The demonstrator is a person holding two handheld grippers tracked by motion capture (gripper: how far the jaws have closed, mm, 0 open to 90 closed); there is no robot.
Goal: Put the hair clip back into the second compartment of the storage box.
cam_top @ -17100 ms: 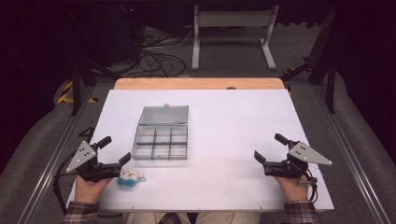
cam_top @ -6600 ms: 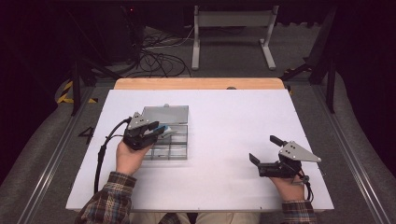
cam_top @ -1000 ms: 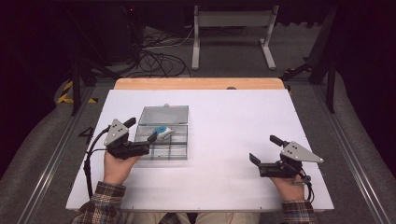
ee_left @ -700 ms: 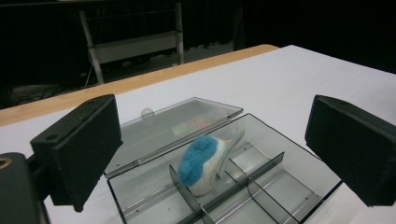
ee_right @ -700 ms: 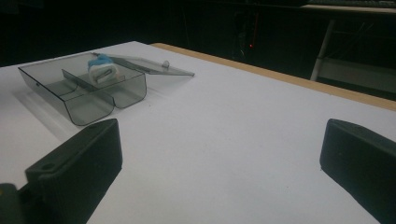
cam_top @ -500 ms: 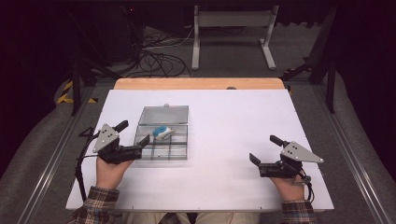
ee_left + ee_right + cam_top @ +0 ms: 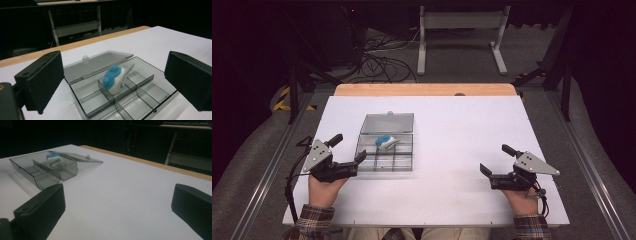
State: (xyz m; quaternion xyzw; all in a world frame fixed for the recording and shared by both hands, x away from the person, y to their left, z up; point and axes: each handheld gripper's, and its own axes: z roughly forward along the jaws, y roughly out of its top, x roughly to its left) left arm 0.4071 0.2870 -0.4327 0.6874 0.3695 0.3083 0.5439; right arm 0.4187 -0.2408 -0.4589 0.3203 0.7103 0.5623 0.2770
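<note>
**Blue-and-white piece sits in the open organiser box; both grippers empty**

High view: the clear organiser box (image 7: 385, 150) lies left of the table's (image 7: 462, 165) middle, its lid (image 7: 388, 122) folded back flat on the far side. The small blue-and-white object (image 7: 385, 141) rests in the box's far row, about mid-width, seemingly perched across a divider. The left gripper (image 7: 348, 162) sits just left of the box's near corner, jaws spread and holding nothing. The right gripper (image 7: 493, 178) rests well apart, near the right edge, also spread and empty.

Left gripper view: between the wide-open jaws, the object (image 7: 113, 78) shows a fuzzy blue top over a smooth white body, tilted against a divider (image 7: 106, 92).

Right gripper view: the box (image 7: 43, 171) stands far off to the left with the object (image 7: 53, 160) inside; the jaws are wide apart over bare table.

The piece looks light and soft on top, harder below; it should not slip much. A grip across the white sides seems safest. The thin-walled box is likely light and would slide if nudged.
</note>
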